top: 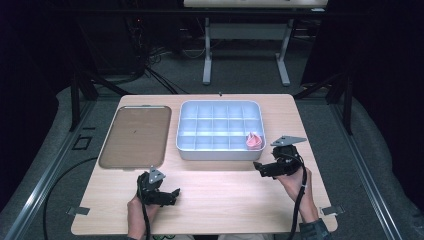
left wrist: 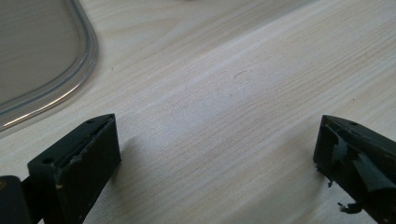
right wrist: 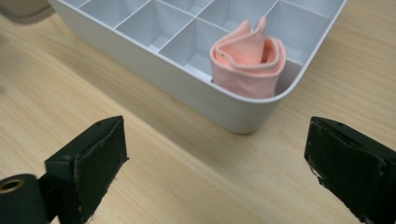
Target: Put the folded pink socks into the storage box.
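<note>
From above, the pink rolled cloth (top: 254, 141) sits in the divider tray's (top: 220, 152) near-right corner compartment, partly hidden by the wall. Left gripper (left wrist: 217, 154): fingers wide apart over bare surface (left wrist: 224, 93). Right gripper (right wrist: 215, 158): fingers spread, nothing between them, cloth just ahead.

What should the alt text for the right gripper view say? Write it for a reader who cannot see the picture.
A rolled pink cloth stands in the corner compartment of a pale grey divided plastic tray on a light wooden table. The right gripper hovers just outside that corner, its two black jaws wide open with nothing between them.
</note>
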The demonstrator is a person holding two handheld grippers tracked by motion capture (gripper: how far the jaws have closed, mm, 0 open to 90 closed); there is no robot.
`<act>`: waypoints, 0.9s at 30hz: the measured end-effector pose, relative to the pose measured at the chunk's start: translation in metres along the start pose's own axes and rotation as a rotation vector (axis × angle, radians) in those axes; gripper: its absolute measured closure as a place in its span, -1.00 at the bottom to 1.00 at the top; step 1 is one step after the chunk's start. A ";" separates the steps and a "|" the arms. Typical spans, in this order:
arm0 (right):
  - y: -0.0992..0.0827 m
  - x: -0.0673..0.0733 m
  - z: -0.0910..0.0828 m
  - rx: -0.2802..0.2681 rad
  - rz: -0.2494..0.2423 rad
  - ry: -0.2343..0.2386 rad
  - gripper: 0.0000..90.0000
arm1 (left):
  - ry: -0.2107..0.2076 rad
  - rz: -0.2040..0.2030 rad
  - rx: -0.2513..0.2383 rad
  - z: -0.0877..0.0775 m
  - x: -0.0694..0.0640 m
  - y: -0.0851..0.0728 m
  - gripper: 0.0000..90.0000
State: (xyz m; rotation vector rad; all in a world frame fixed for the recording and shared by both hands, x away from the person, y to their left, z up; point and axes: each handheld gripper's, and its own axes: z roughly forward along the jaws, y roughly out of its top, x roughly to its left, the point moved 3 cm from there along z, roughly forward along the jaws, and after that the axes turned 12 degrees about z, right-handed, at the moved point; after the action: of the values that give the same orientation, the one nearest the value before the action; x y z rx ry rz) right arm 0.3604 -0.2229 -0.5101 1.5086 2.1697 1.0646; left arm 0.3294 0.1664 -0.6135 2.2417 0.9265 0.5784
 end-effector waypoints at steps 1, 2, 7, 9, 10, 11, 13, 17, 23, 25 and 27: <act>-0.004 0.000 0.000 -0.003 0.000 -0.002 -0.93 | 0.000 0.001 0.000 0.000 0.000 0.000 -0.99; -0.007 0.001 0.000 -0.002 -0.001 -0.004 -0.94 | 0.000 0.000 0.000 0.000 0.000 0.000 -0.99; -0.027 -0.001 0.001 0.015 -0.006 -0.017 -1.00 | 0.000 0.003 0.001 0.000 0.000 0.000 -0.99; -0.035 -0.002 0.003 0.015 -0.006 -0.024 -1.00 | 0.000 0.001 -0.001 0.000 0.000 0.000 -0.99; -0.041 -0.004 0.004 0.023 0.001 -0.027 -1.00 | 0.000 0.001 0.000 0.000 0.000 0.000 -0.99; -0.045 -0.005 0.005 0.026 0.002 -0.023 -1.00 | 0.000 0.001 0.000 0.000 0.000 0.000 -0.99; -0.053 -0.007 0.007 0.027 0.010 -0.026 -1.00 | 0.000 0.001 0.000 0.000 0.000 0.000 -0.99; -0.072 -0.013 0.014 0.039 0.026 -0.035 -1.00 | 0.000 0.000 0.000 0.000 0.000 0.000 -0.99; -0.093 -0.023 0.018 0.038 0.056 -0.045 -1.00 | 0.000 0.000 0.000 0.000 0.000 0.000 -0.99; -0.098 -0.026 0.018 0.028 0.076 -0.046 -1.00 | 0.000 0.000 0.000 0.000 0.000 0.000 -0.99; -0.102 -0.030 0.017 0.023 0.081 -0.052 -1.00 | 0.000 0.000 0.000 0.000 0.000 0.000 -0.99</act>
State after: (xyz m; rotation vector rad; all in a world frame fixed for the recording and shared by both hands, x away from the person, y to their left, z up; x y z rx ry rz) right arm 0.3134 -0.2608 -0.5988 1.6285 2.1097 1.0166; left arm 0.3294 0.1664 -0.6134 2.2423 0.9263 0.5783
